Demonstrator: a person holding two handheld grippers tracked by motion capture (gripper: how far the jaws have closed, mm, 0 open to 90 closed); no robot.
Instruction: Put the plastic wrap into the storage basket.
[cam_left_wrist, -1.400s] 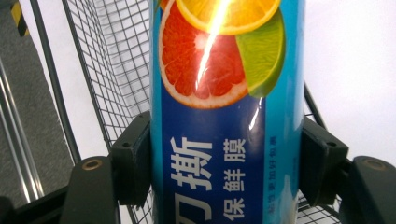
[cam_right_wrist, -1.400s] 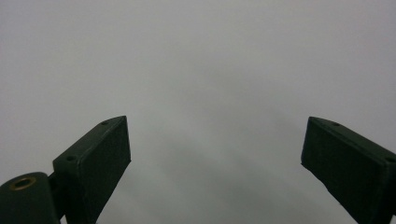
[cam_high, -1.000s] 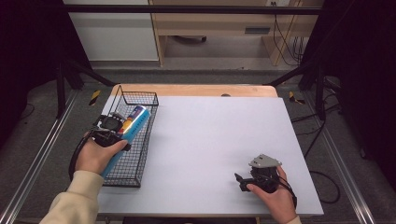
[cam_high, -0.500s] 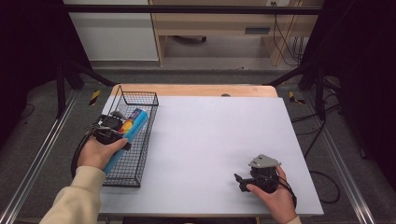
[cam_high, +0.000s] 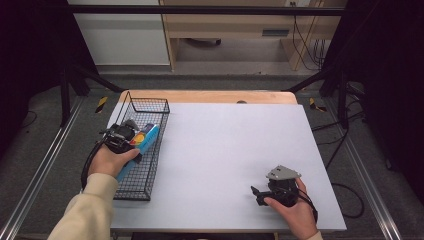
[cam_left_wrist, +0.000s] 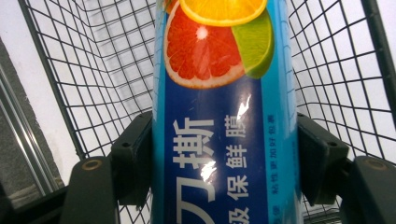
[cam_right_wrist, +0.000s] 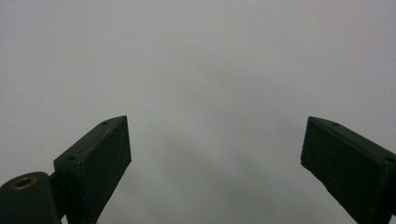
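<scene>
A long blue box (cam_left_wrist: 219, 140) of cling film, printed with cut citrus fruit and white Chinese characters, lies lengthwise inside the black wire basket (cam_high: 150, 106) at the left edge of the desk (cam_high: 235, 150). In the high view the box (cam_high: 145, 137) runs along the basket's length, slanted slightly, its far end near the right-hand wall of mesh. I can see nothing else in the basket; its bare wire floor shows at the near end and the far end.

The left hand-held gripper (cam_high: 131, 136) reaches down into the basket from the left side, held by the person's left hand (cam_high: 111, 160), with a pale cream sleeve (cam_high: 87, 212) behind it. In the left gripper view the left hand-held gripper (cam_left_wrist: 224, 161) has its two black jaws pressed against either side of the box, clamped on it, the basket's mesh walls rising on both sides behind.

Well apart, near the front right of the desk, the right hand-held gripper (cam_high: 256, 192) rests low in the person's right hand (cam_high: 292, 212), a grey three-cornered plate (cam_high: 283, 173) on top. In its own view the right hand-held gripper (cam_right_wrist: 215, 149) has its jaws spread wide with only the plain white desk surface (cam_right_wrist: 210, 70) between them.
</scene>
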